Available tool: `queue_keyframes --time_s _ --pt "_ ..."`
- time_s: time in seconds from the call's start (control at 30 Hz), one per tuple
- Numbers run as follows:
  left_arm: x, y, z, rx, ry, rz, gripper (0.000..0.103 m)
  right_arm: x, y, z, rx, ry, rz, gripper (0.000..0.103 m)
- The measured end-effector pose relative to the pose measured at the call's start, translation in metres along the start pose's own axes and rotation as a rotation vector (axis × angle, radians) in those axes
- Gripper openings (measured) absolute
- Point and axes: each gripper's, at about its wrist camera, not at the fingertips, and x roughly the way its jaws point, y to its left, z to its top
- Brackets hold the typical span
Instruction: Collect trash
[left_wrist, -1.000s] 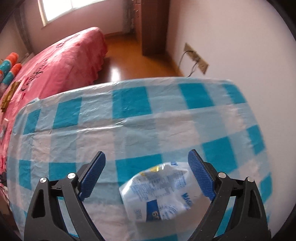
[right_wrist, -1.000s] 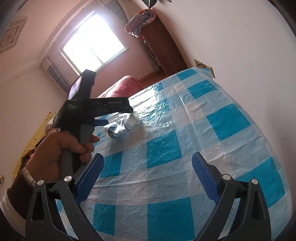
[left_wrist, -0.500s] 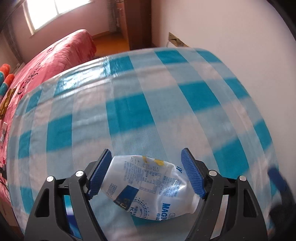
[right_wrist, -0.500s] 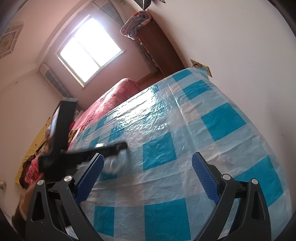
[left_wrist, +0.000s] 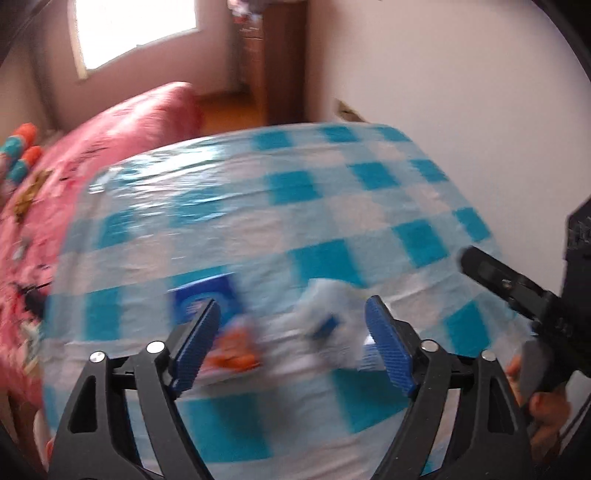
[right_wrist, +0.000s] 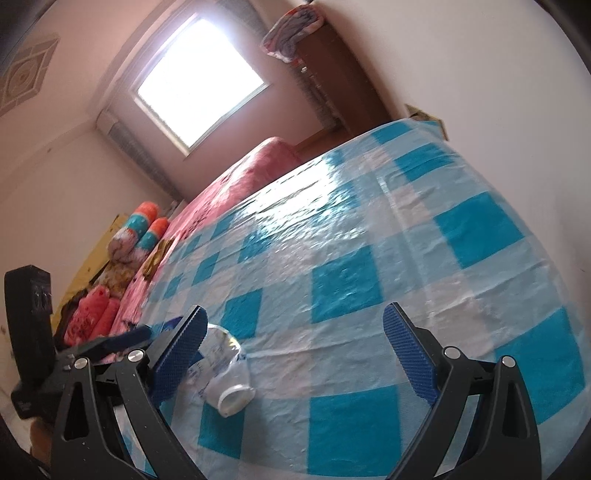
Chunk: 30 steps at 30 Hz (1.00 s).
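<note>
A crushed clear plastic bottle (right_wrist: 225, 376) with a white and blue label lies on the blue-and-white checked tablecloth (right_wrist: 347, 288). In the blurred left wrist view the bottle (left_wrist: 328, 325) lies between the fingers of my open left gripper (left_wrist: 293, 345), not gripped. A blue and orange wrapper (left_wrist: 221, 328) lies beside it, by the left finger. My right gripper (right_wrist: 295, 349) is open and empty, with the bottle just inside its left finger (right_wrist: 177, 350). The right gripper's body (left_wrist: 524, 295) shows at the right edge of the left view.
A bed with a pink cover (left_wrist: 96, 155) and pillows (right_wrist: 144, 229) stands left of the table. A white wall (left_wrist: 461, 92) runs along the table's right side. A brown wardrobe (right_wrist: 340, 74) stands at the back, by a window.
My left gripper held the bottle between closing jaws half a second ago; now its jaws are wider and the bottle lies loose nearer the front of the table, close to the right gripper. A wrapper has come into view.
</note>
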Motion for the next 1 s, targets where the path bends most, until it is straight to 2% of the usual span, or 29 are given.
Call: queue_keyframes --time_s 0.1,0.23,0.33,0.4,0.6,0.73,0.93,1.0 --pt "-0.003 0.022 -0.007 -0.071 -0.001 0.065 0.083 0.005 0.013 -0.004 -0.064 0.026 0.005 0.095" --pt "0.009 0.044 -0.01 -0.165 0.023 0.085 0.083 0.014 0.033 -0.012 -0.148 0.07 0.014 0.095" --pt "0.02 0.044 -0.012 -0.167 0.047 0.066 0.083 0.017 0.045 -0.016 -0.205 0.083 0.004 0.095" --pt "0.031 0.041 -0.013 -0.156 0.069 0.084 0.083 0.021 0.05 -0.019 -0.221 0.105 0.017 0.095" --pt "0.042 0.044 -0.016 -0.18 0.073 0.078 0.083 0.032 0.062 -0.024 -0.292 0.142 -0.025 0.095" --pt "0.044 0.046 -0.017 -0.188 0.074 0.073 0.082 0.036 0.065 -0.025 -0.3 0.152 -0.023 0.095" --pt "0.046 0.044 -0.017 -0.175 0.077 0.092 0.07 0.046 0.073 -0.026 -0.345 0.186 -0.012 0.095" --pt "0.045 0.045 -0.018 -0.176 0.072 0.098 0.062 0.051 0.074 -0.026 -0.356 0.202 -0.02 0.095"
